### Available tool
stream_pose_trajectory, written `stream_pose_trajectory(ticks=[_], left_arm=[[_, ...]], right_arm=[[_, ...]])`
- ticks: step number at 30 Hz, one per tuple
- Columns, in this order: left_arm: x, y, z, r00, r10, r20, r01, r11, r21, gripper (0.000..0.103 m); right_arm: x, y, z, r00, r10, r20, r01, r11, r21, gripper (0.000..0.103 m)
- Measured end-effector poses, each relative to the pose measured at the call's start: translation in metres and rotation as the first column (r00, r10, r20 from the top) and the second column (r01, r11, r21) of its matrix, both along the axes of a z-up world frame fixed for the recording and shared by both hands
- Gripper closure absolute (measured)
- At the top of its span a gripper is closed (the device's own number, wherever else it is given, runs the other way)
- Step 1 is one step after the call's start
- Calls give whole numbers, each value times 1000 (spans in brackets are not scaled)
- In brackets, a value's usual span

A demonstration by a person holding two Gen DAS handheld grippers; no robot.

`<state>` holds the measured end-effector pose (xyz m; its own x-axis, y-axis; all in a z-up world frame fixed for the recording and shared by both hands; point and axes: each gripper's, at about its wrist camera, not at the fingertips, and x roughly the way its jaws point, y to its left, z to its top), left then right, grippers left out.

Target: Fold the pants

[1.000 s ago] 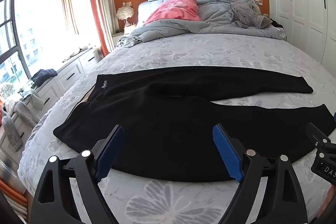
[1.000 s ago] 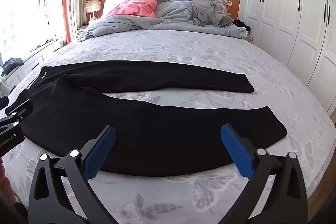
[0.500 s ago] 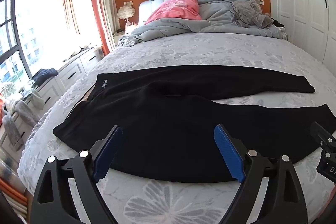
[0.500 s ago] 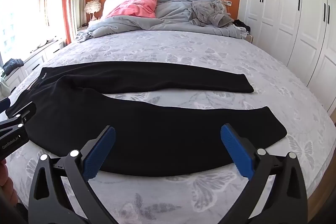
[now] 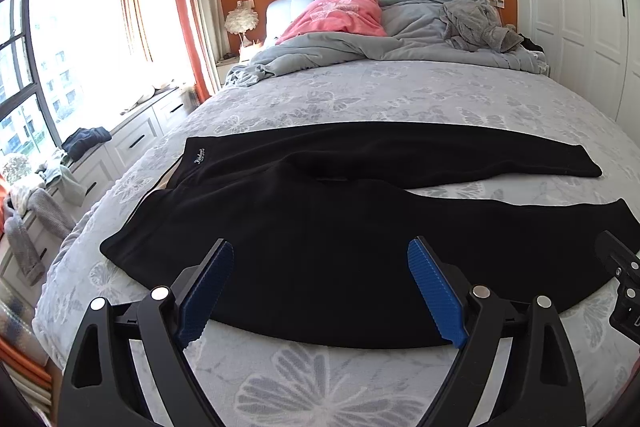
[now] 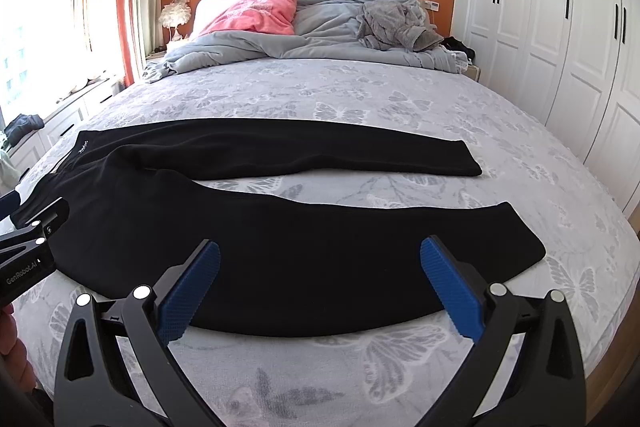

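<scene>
Black pants point(image 5: 320, 227) lie flat across the middle of the bed point(image 5: 360, 95), waistband toward the left of the frame and both legs running to the right, spread apart in a narrow V. The fabric looks soft and matte, so dark that seams and folds are hard to make out; a small white script label point(image 5: 199, 157) near the waistband is too small to read. In the left wrist view the near leg's cuff is partly hidden behind the other tool at the right edge.

The left hand-held gripper point(image 5: 320, 291) hovers at the bottom of its frame with ribbed blue pads point(image 5: 434, 293) spread wide, holding nothing, above the pants' near edge. The right hand-held gripper point(image 6: 320, 287) is likewise wide and empty at the bottom of its view, its black frame cut off by the lower edge.

The bedspread is pale grey with a woven butterfly pattern. At the top of the frame sit a rumpled grey duvet point(image 5: 400, 39) and a pink pillow point(image 5: 340, 15).
</scene>
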<state>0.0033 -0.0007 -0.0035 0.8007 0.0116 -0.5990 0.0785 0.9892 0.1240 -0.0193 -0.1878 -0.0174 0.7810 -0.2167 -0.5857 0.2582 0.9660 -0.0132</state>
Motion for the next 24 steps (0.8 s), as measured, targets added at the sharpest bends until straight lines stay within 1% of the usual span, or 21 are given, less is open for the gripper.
stream_pose_trajectory(ticks=[24], left_arm=[[0, -3, -3, 1000, 6, -6, -6, 1000, 1, 16]], right_arm=[[0, -1, -1, 1000, 1, -3, -1, 1000, 0, 5]])
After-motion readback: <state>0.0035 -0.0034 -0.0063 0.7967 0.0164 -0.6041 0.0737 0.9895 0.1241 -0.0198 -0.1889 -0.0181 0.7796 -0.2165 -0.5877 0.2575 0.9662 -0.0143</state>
